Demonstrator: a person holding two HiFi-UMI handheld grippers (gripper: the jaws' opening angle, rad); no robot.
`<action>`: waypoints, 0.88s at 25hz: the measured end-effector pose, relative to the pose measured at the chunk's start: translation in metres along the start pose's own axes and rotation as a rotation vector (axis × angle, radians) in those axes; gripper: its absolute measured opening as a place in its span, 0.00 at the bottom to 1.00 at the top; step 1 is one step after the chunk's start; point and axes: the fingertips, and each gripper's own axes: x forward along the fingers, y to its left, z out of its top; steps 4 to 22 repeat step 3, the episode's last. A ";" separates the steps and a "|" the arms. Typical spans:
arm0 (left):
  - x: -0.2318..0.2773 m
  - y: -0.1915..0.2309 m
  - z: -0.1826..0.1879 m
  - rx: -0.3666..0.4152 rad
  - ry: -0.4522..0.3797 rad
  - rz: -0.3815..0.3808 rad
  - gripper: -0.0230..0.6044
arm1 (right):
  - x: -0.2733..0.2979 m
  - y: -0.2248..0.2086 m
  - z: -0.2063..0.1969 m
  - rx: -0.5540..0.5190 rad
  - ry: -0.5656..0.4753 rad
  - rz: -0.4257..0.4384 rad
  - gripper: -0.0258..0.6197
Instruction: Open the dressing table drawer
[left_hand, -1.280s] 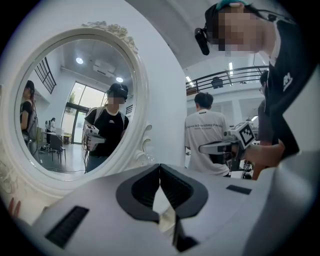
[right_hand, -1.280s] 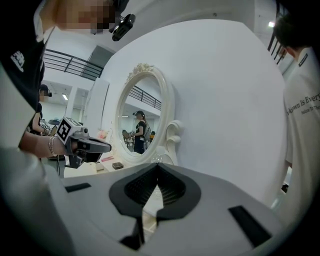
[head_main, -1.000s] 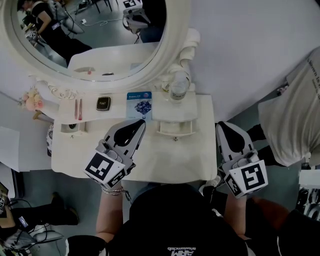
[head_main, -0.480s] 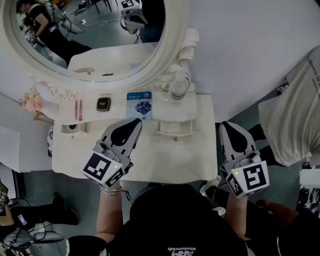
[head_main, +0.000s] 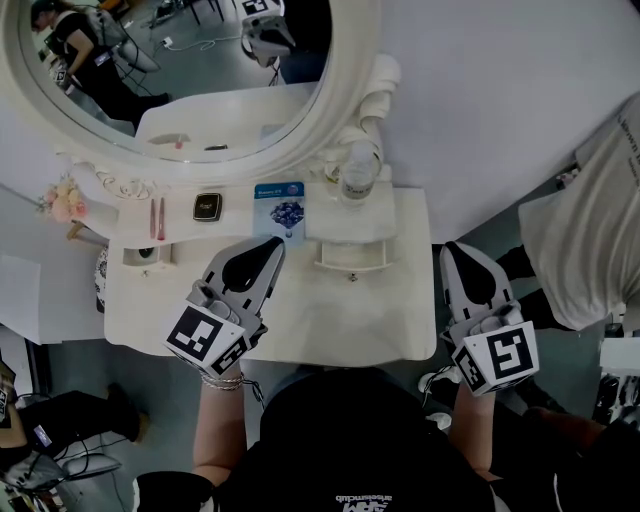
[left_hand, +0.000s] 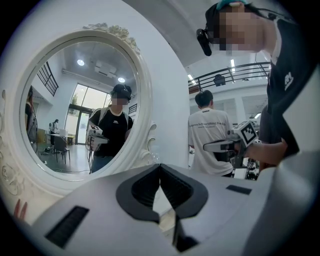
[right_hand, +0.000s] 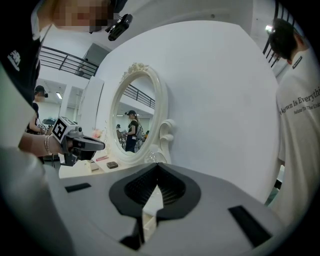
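Head view: the drawer (head_main: 352, 258) at the back of the dressing table (head_main: 330, 325) looks shut. The left gripper (head_main: 277, 244) hangs just beside it, and the right gripper (head_main: 456, 249) is off the table's right edge.
Left gripper view: jaws pressed together, nothing in them.
Right gripper view: jaws pressed together, nothing in them.
Left to do: all of it, I think.

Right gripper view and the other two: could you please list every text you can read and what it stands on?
"Is Everythi", first word unclear, cut off at the picture's edge: on the bystander's white T-shirt.
Smaller line beneath it: too blurred.
Print on the blue card: too small.
Print on the wearer's black shirt: upside down, unreadable.
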 end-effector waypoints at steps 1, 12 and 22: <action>0.000 0.000 0.000 -0.001 0.000 0.000 0.07 | 0.000 0.000 0.000 0.000 0.000 0.000 0.07; 0.000 0.000 -0.001 -0.003 -0.001 -0.001 0.07 | 0.000 0.001 0.000 0.001 -0.002 -0.001 0.07; 0.000 0.000 -0.001 -0.003 -0.001 -0.001 0.07 | 0.000 0.001 0.000 0.001 -0.002 -0.001 0.07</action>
